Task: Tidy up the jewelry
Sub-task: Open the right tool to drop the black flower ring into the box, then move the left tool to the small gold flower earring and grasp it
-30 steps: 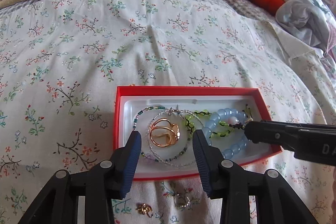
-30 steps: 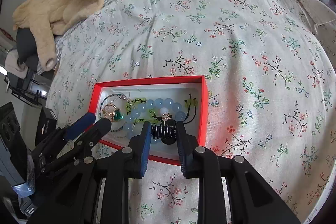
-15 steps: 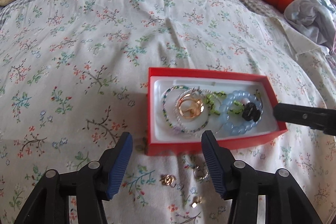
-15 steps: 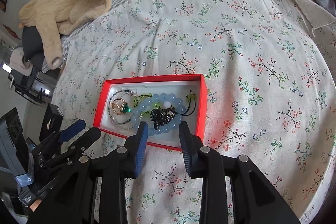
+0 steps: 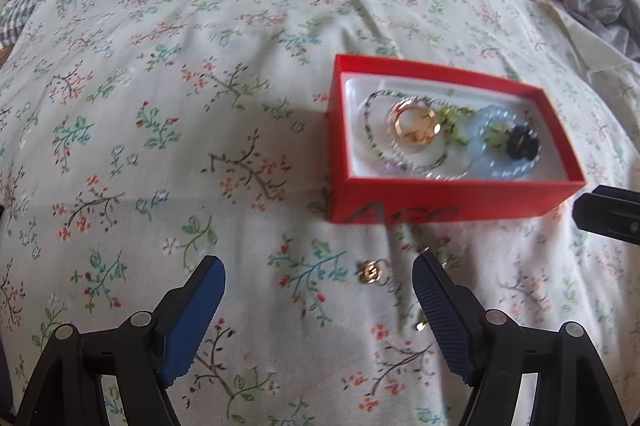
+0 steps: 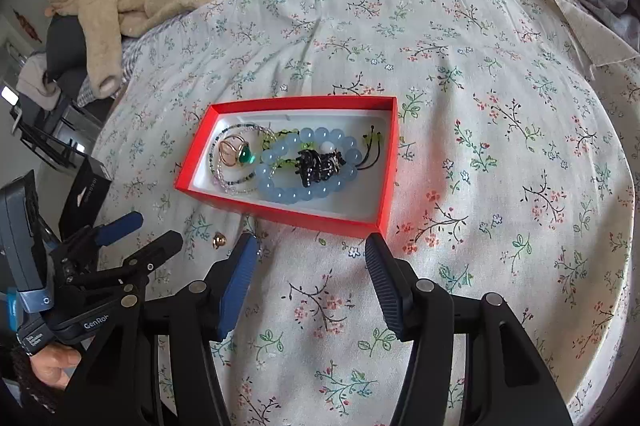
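Moved: both grippers have drawn back from the red box (image 6: 384, 186), jaws just opening, nothing between them.
Left gripper (image 5: 318, 300): wide, empty.
Right gripper (image 6: 310, 266): parted, empty.
Gold earring (image 5: 370, 272): on the bed; light, slippery; pinch its edge.

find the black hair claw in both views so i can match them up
Left wrist: black hair claw at the right end of the red box, on the blue bead bracelet.
Right wrist: black hair claw mid-box, inside the bracelet's ring.
Shared landmark: the red box.
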